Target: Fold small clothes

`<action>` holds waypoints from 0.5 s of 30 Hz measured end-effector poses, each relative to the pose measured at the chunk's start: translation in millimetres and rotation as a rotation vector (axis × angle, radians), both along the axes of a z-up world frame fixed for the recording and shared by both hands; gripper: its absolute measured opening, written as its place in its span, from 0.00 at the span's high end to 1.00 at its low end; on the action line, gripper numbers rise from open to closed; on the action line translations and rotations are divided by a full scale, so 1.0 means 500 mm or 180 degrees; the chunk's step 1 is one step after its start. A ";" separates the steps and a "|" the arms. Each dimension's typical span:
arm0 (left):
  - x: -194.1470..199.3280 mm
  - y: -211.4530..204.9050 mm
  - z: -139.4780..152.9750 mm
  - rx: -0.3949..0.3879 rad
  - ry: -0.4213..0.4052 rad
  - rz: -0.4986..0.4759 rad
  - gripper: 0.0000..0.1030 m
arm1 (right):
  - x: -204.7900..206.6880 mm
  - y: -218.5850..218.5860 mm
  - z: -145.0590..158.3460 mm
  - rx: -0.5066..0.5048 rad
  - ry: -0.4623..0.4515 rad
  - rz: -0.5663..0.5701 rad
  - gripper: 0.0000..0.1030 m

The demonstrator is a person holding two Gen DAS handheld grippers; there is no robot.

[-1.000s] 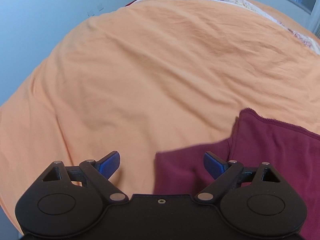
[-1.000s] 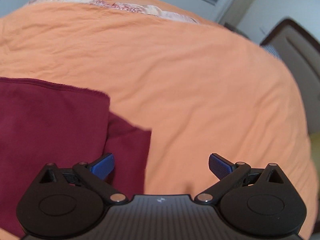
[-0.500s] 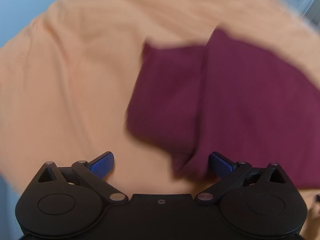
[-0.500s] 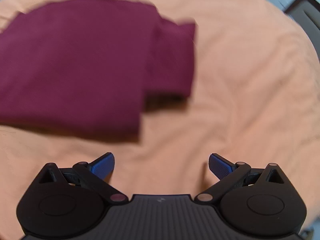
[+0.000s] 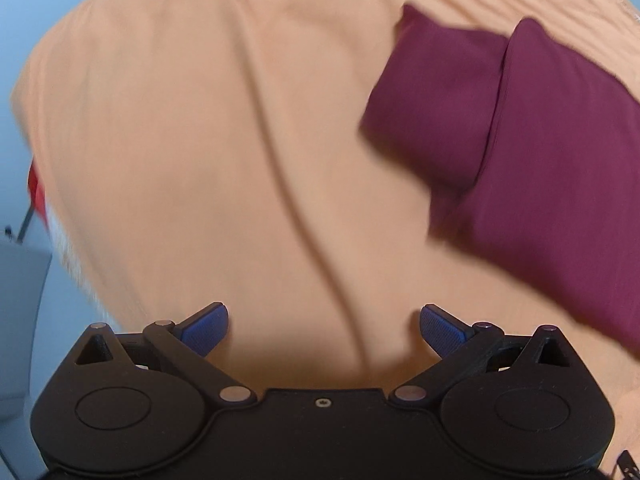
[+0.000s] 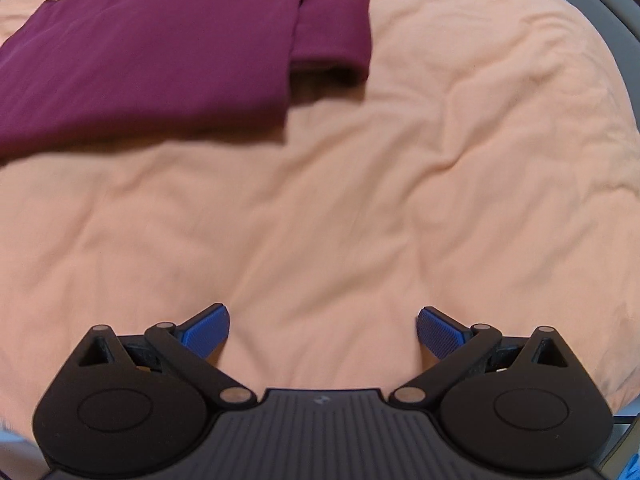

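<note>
A folded maroon garment (image 5: 540, 152) lies flat on the orange bed cover (image 5: 220, 140), at the right of the left wrist view. The same maroon garment (image 6: 160, 52) fills the upper left of the right wrist view, with a narrower folded part sticking out at its right end. My left gripper (image 5: 324, 330) is open over bare cover, well short and left of the garment. My right gripper (image 6: 323, 330) is open too, far below the garment, with nothing between its blue pads.
The orange bed cover (image 6: 400, 200) is wrinkled and spreads across both views. Its left edge drops off toward a pale floor (image 5: 20, 300), with something red (image 5: 36, 188) beside it. A dark-framed piece of furniture (image 6: 608, 4) stands past the bed's right edge.
Both grippers have pulled back from the garment, which now lies farther away and wholly in view. The left view has swung leftward. Both stayed open.
</note>
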State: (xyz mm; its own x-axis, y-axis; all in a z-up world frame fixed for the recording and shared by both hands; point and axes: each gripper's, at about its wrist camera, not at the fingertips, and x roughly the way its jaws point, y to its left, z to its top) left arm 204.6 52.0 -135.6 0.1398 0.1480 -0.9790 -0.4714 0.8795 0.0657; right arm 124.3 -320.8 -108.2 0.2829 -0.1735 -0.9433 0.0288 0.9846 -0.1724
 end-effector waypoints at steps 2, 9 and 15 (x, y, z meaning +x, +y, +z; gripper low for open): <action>-0.043 -0.009 -0.008 -0.0074 0.0031 0.0071 0.01 | -0.007 -0.001 0.005 0.0010 0.0000 0.0107 0.00; -0.147 -0.068 -0.020 -0.0240 0.0208 0.0103 0.01 | -0.019 -0.016 0.005 0.0102 0.0003 0.0115 0.00; -0.138 -0.089 0.004 -0.0119 0.0095 0.0002 0.01 | -0.033 -0.022 -0.003 0.0131 -0.0077 0.0154 0.00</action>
